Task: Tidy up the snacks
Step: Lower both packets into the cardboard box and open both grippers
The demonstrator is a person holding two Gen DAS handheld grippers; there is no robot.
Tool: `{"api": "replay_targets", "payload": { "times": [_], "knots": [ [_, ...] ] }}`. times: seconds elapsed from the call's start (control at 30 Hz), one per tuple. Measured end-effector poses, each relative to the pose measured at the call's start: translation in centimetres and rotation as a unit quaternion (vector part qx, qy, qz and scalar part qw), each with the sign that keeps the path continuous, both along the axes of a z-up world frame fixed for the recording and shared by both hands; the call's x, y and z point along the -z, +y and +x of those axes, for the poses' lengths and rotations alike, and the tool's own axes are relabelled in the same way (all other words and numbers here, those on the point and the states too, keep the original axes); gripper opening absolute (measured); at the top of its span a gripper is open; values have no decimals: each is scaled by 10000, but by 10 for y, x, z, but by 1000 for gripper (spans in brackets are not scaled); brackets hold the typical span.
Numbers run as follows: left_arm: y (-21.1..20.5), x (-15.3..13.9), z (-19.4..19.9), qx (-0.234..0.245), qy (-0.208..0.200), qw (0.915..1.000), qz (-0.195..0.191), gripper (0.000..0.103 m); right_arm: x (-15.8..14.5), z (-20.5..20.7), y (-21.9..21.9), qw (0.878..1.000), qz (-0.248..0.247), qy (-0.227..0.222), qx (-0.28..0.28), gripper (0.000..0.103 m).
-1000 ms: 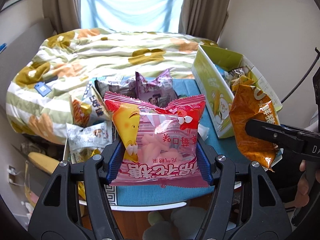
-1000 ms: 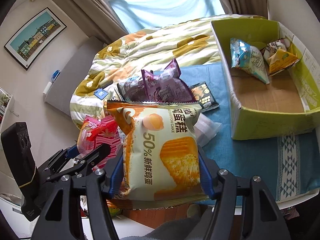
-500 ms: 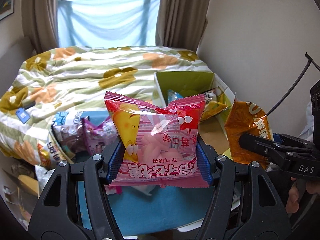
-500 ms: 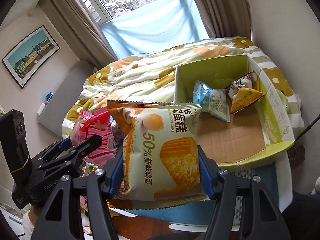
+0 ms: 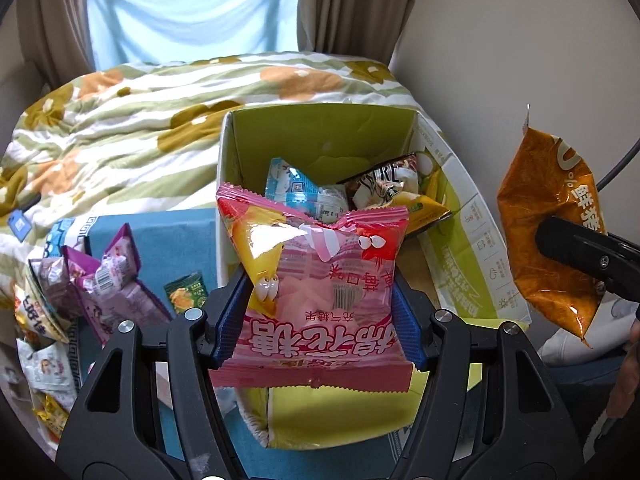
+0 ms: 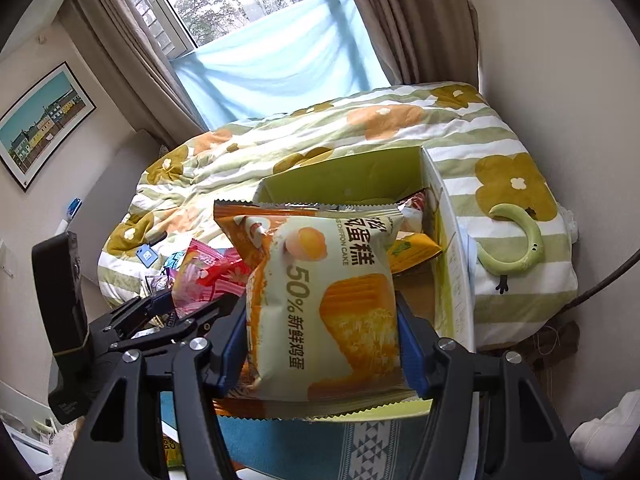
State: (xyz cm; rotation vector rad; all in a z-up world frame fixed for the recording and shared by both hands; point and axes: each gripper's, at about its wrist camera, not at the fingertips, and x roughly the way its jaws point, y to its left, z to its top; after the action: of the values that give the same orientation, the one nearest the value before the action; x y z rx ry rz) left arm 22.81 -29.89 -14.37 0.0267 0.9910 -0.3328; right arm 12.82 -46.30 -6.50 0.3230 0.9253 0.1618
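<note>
So on the far left of the left wrist view there's a heap of loose snack packets [image 5: 52,312] on the blue cloth-covered worktop [image 5: 176,240], including a crinkly purple foil packet [image 5: 112,280] and a little dark green sachet [image 5: 187,292] lying flat near the box. The left tongs [image 5: 316,320] are partway closed and clamped on a pink plastic marshmallow bag with a yellow cartoon character [image 5: 320,292]; both blue pads press its sides and the bag sits upright, printed side facing the camera. It's held right over the near end of the green-lined cardboard box [image 5: 320,136], which already has a light blue packet [image 5: 300,192], a dark brown-and-white packet [image 5: 384,184] and a yellow-orange packet [image 5: 420,208] piled at its far end. Over on the right edge you can see the shiny orange back of the other bag, pinched by a black arm of the second tool. From the right wrist view, the right tongs [image 6: 320,344] are about the same width apart and gripping a cream-and-orange chiffon cake bag [image 6: 320,304], also upright, hanging above the near part of the same box, with the pink bag just beside it on the left. Behind everything is a bed with a green-striped flower quilt [image 6: 360,128], and a pale green crescent-shaped thing [image 6: 520,248] lies on it right of the box.
</note>
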Motion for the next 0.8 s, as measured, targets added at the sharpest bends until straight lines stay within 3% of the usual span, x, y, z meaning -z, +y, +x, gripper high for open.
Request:
{"api": "replay_targets", "payload": {
  "times": [0.1,0.2,0.27,0.33,0.37,0.4,0.63,0.8],
  "knots": [
    [-3,-4,4,-22,20,9998,-189,61,4,8,-13,10000,-18,43,-33,60],
    [-17,-2,9,6,-16,9999,160,61,9,13,-27,9999,52,100,-29,60],
    [-22,1,13,54,95,9998,176,63,14,17,-34,9998,137,164,-24,60],
    [-27,1,12,120,119,9997,157,75,18,21,-39,9996,191,214,-48,60],
    [-29,0,9,103,51,9997,238,94,20,22,-40,9995,213,225,-72,60],
    [-29,-3,6,70,-46,9994,324,102,21,23,-41,9994,229,224,-93,60],
    [-14,-9,-10,-74,-170,9989,427,102,25,27,-42,9992,249,234,-194,60],
    [-1,-7,-19,-239,-146,9986,446,102,29,23,-27,9992,-86,213,-312,60]
  ]
}}
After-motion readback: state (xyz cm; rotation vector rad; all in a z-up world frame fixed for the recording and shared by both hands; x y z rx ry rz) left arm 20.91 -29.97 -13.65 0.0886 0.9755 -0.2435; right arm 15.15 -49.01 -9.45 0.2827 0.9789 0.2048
